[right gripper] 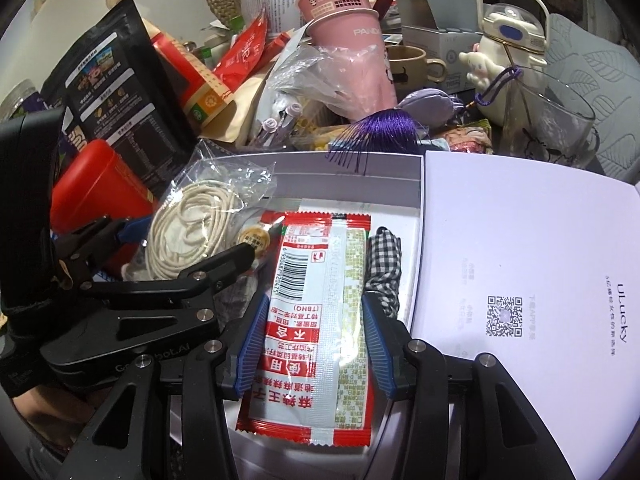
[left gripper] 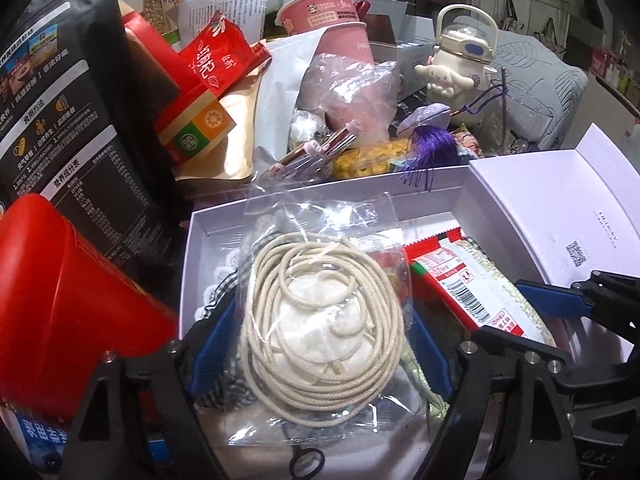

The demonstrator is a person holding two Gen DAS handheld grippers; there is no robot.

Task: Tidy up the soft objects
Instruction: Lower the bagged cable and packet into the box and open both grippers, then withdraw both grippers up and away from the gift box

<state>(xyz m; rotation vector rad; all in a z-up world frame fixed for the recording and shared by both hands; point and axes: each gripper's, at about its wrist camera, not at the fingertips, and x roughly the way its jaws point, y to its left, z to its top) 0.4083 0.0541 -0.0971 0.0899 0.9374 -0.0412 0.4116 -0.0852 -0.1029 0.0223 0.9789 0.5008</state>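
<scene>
A clear bag with a coil of cream cord [left gripper: 324, 320] sits between the blue pads of my left gripper [left gripper: 320, 316], over the open white box [left gripper: 352, 194]; the jaws stand wide at the bag's sides, and I cannot tell whether they press it. The bag also shows in the right wrist view [right gripper: 188, 228]. My right gripper [right gripper: 314, 304] straddles a red and white snack packet [right gripper: 316, 320] lying in the box [right gripper: 348, 174], pads at its edges. A black-checked cloth [right gripper: 384, 264] lies beside the packet.
The box lid [right gripper: 520, 280] lies open at the right. Behind the box is dense clutter: a black pouch [left gripper: 72, 120], red canister [left gripper: 68, 304], pink cups [right gripper: 340, 20], purple tassel [right gripper: 380, 128], glass [right gripper: 548, 116] and a white character bottle [left gripper: 460, 60].
</scene>
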